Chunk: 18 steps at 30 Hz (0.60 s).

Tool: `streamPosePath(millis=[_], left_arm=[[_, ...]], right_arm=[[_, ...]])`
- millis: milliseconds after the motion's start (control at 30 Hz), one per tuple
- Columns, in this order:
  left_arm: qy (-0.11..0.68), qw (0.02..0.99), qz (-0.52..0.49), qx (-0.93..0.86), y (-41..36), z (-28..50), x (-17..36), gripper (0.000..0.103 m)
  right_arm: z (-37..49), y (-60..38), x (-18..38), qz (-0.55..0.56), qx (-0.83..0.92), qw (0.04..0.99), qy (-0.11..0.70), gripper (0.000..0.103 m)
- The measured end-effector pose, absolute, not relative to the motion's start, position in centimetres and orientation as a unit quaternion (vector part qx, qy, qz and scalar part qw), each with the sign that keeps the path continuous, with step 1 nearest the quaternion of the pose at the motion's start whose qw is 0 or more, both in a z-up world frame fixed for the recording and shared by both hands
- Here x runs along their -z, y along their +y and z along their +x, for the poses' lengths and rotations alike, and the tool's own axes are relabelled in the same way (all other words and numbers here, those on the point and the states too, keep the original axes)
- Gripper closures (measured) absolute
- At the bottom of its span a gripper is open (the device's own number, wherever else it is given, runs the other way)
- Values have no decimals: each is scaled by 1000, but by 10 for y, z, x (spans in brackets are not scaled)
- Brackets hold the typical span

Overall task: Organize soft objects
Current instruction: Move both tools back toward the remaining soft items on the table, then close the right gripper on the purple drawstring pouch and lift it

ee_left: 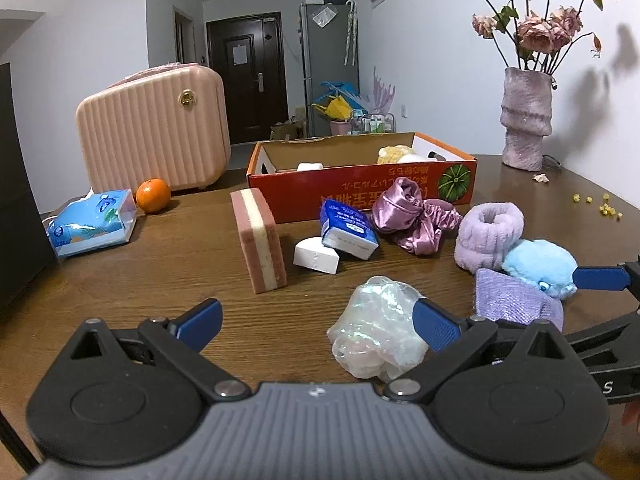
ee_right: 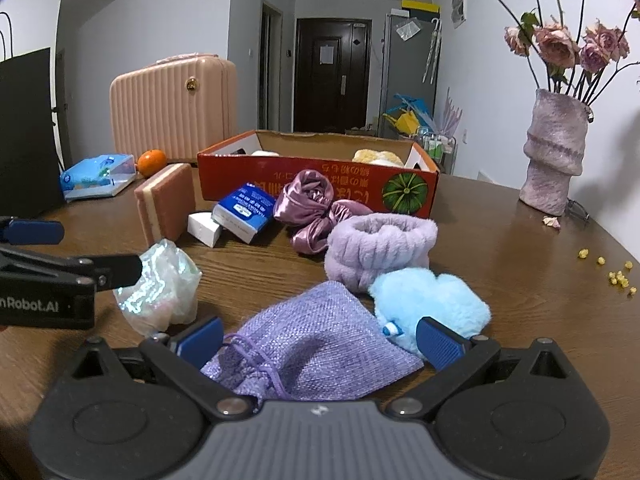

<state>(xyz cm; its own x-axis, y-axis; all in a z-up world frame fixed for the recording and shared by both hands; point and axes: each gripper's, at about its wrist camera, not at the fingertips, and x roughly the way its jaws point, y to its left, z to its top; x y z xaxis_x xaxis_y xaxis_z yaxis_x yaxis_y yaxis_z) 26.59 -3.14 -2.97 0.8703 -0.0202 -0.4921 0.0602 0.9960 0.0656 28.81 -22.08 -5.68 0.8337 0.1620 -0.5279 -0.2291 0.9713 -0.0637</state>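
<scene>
My left gripper point(ee_left: 320, 322) is open low over the wooden table point(ee_left: 160, 264), with an iridescent plastic pouch point(ee_left: 378, 326) by its right finger. My right gripper point(ee_right: 320, 338) is open around a lilac woven drawstring bag point(ee_right: 316, 344), with a light blue plush point(ee_right: 434, 304) at its right finger. Beyond lie a lilac fluffy band point(ee_right: 378, 250), a purple satin scrunchie bundle point(ee_right: 316, 208), a blue tissue pack point(ee_right: 244, 212), a white block point(ee_right: 205, 229) and a pink striped sponge point(ee_right: 164, 204). The red cardboard box point(ee_right: 320, 184) at the back holds a yellow-white plush point(ee_right: 378, 157).
A pink ribbed suitcase point(ee_left: 156, 128), an orange point(ee_left: 153, 195) and a blue tissue box point(ee_left: 94, 222) stand at the back left. A vase of dried roses point(ee_left: 526, 120) stands at the back right, with yellow crumbs point(ee_left: 600, 204) near it. A black object point(ee_right: 26, 132) stands at the far left.
</scene>
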Motion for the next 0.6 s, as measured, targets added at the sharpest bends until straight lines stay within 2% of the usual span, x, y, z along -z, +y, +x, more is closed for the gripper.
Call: streamPosePath(millis=[300,500,600], left_arm=[[255,967,26,15,-26,266,29,0],[256,966,24,18,-25,265,30,0],[257,966,25,19,-26,265,31,0]], right_arm=[[309,-215,72,-57,-106,943,310,0],[316,-216,79,-50,-101,939,326,10],[315,-215,79,-52,-99,939,325,18]])
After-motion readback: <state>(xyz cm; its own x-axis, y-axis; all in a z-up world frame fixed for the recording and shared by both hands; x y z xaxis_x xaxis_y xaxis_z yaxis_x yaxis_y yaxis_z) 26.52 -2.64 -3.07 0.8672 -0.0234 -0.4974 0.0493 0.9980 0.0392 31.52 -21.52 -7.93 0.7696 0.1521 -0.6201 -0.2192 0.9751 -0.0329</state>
